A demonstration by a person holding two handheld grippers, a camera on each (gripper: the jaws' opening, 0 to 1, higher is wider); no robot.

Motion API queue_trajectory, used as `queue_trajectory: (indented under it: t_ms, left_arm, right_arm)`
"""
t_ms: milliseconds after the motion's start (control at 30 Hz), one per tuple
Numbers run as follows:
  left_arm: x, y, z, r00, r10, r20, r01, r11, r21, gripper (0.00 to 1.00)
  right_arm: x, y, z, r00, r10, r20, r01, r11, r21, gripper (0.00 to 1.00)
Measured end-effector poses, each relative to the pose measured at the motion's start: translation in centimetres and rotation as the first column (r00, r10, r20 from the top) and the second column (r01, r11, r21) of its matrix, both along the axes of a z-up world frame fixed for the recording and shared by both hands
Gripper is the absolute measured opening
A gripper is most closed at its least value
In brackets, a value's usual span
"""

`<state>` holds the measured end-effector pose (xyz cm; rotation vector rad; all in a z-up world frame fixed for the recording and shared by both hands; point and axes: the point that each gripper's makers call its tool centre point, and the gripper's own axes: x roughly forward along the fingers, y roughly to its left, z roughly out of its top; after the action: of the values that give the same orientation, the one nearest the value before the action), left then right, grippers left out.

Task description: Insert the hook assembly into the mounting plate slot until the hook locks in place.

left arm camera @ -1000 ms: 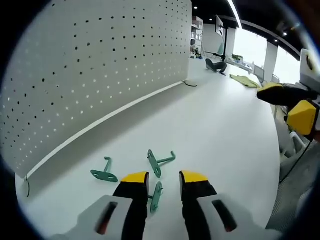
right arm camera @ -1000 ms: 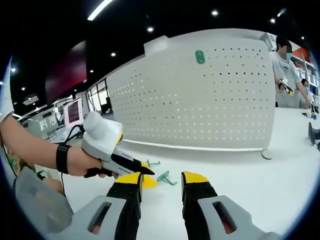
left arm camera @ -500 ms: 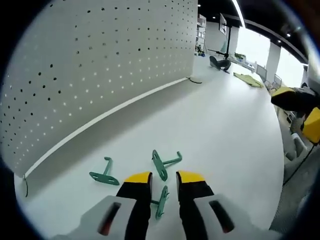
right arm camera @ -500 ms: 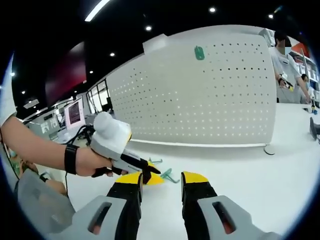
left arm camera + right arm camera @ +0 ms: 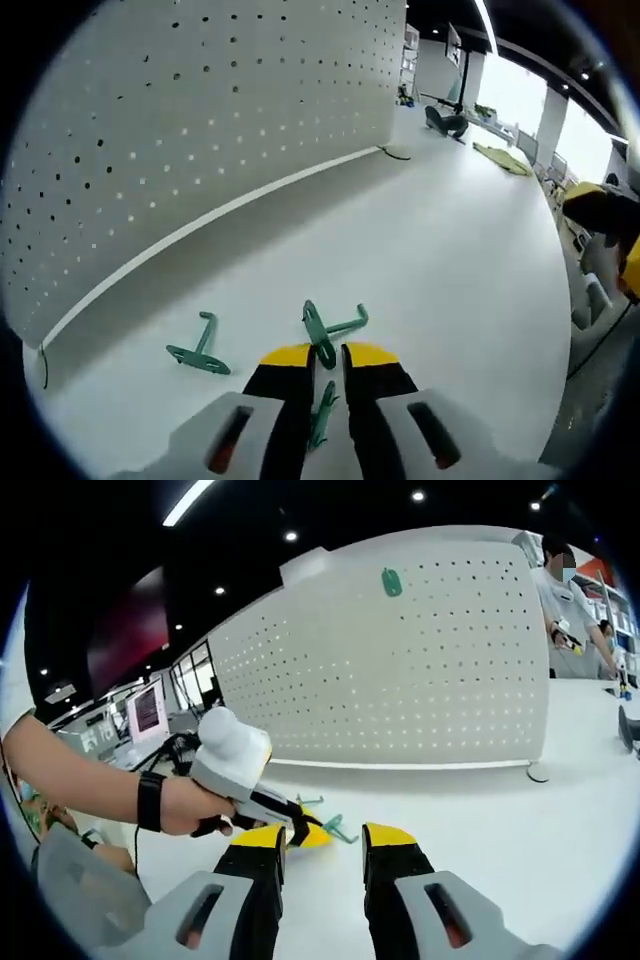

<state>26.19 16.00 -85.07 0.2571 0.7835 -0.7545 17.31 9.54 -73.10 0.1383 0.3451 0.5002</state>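
Observation:
Three green metal hooks lie on the white table (image 5: 450, 250) in front of a white pegboard (image 5: 200, 120). In the left gripper view, one hook (image 5: 322, 412) sits between the jaws of my left gripper (image 5: 328, 355), which are shut on it low over the table. A second hook (image 5: 336, 326) lies just past the fingertips and a third hook (image 5: 196, 351) lies to the left. In the right gripper view, my right gripper (image 5: 325, 837) hangs open with nothing in it, just behind the left gripper (image 5: 300, 832), which a hand holds. A green hook (image 5: 390, 581) is mounted high on the pegboard (image 5: 420, 670).
The pegboard stands upright along the table's far side. My right gripper (image 5: 605, 215) shows at the right edge of the left gripper view. A person (image 5: 565, 600) stands beyond the pegboard's right end. Open table surface stretches to the right of the hooks.
The left gripper's jaws have narrowed from wide apart to shut around the hook between them. The left gripper has edged slightly forward. The right gripper stays open and nearly still.

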Motion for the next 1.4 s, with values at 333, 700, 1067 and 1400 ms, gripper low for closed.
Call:
queue_trajectory:
  t_ms: [333,700,1067,1400]
  left_arm:
    - [0.2,0.1,-0.2,1.0,0.013,-0.015,-0.013,1.0,0.002,0.06]
    - [-0.6,-0.4,1.9,0.998,0.044,-0.045,-0.048,0.993,-0.109,0.04]
    - [-2.1,-0.7,5.1,0.998,0.051,-0.026,-0.055,0.974,-0.218,0.04]
    - [-3.0,-0.5,7.8,0.998,0.066,0.021,-0.058,0.957,-0.285,0.04]
  right_arm:
    - [0.0,-0.1,-0.1,1.0,-0.004,-0.004,0.004,1.0,0.002,0.3]
    - [-0.1,0.1,-0.3,1.0,-0.001,-0.014,0.001,1.0,0.0,0.3]
    - [0.4,0.5,0.7,1.0,0.02,-0.002,-0.02,1.0,0.02,0.3]
    - [1.1,0.9,1.9,0.999,0.048,0.018,-0.049,0.998,0.043,0.29]
